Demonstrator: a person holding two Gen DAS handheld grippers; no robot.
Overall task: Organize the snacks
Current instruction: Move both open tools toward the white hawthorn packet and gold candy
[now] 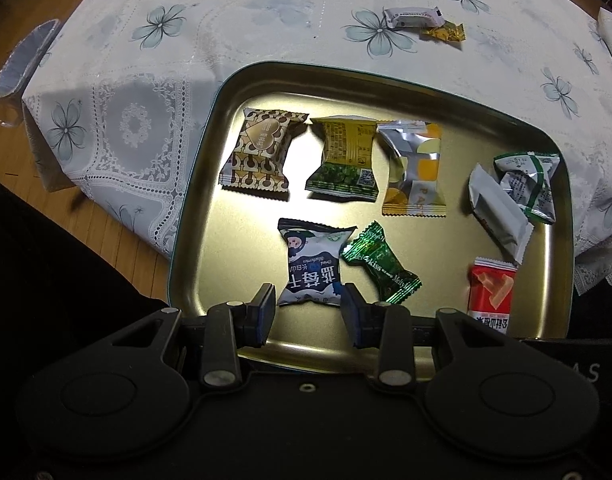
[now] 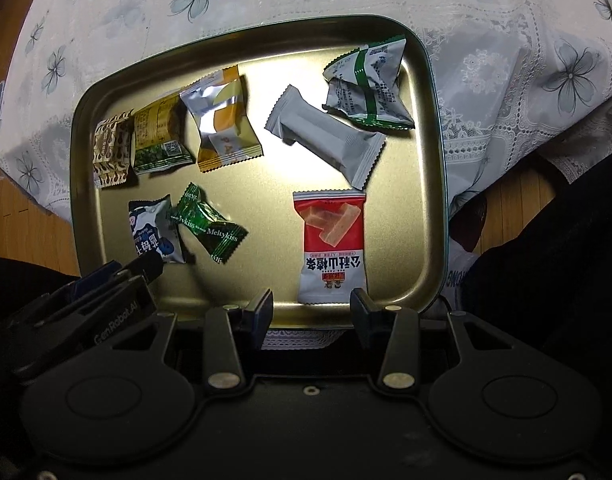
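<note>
**Hovering both grippers over the snack tin**

Holding my left gripper [image 1: 307, 312] above the near edge of the gold tin tray [image 1: 210, 128], I am keeping its jaws apart with the blue-and-white snack packet [image 1: 311, 264] lying on the tray floor just beyond them, not pinched. Touching that packet, on its right, the green Meltykiss candy [image 1: 379, 264] is lying tilted. Along the tray's far side I am seeing a row: the brown patterned packet [image 1: 260, 152], the yellow-green packet [image 1: 345, 160] and the silver-orange packet [image 1: 415, 168].

My right gripper [image 2: 311, 308] is hanging over the tray's near edge too, jaws apart and holding nothing, with the red-and-white packet [image 2: 331, 244] lying flat just past its fingertips. Beyond it, the plain grey bar [image 2: 325, 136] is lying slantwise, its far end next to the crumpled green-striped packet [image 2: 365, 84] in the tray's far right corner.

Outside the tray, on the flowered cloth of the counter [image 1: 186, 48], a white bar [image 1: 413, 18] and a gold candy [image 1: 443, 32] are lying together, well apart from the tray.
</note>
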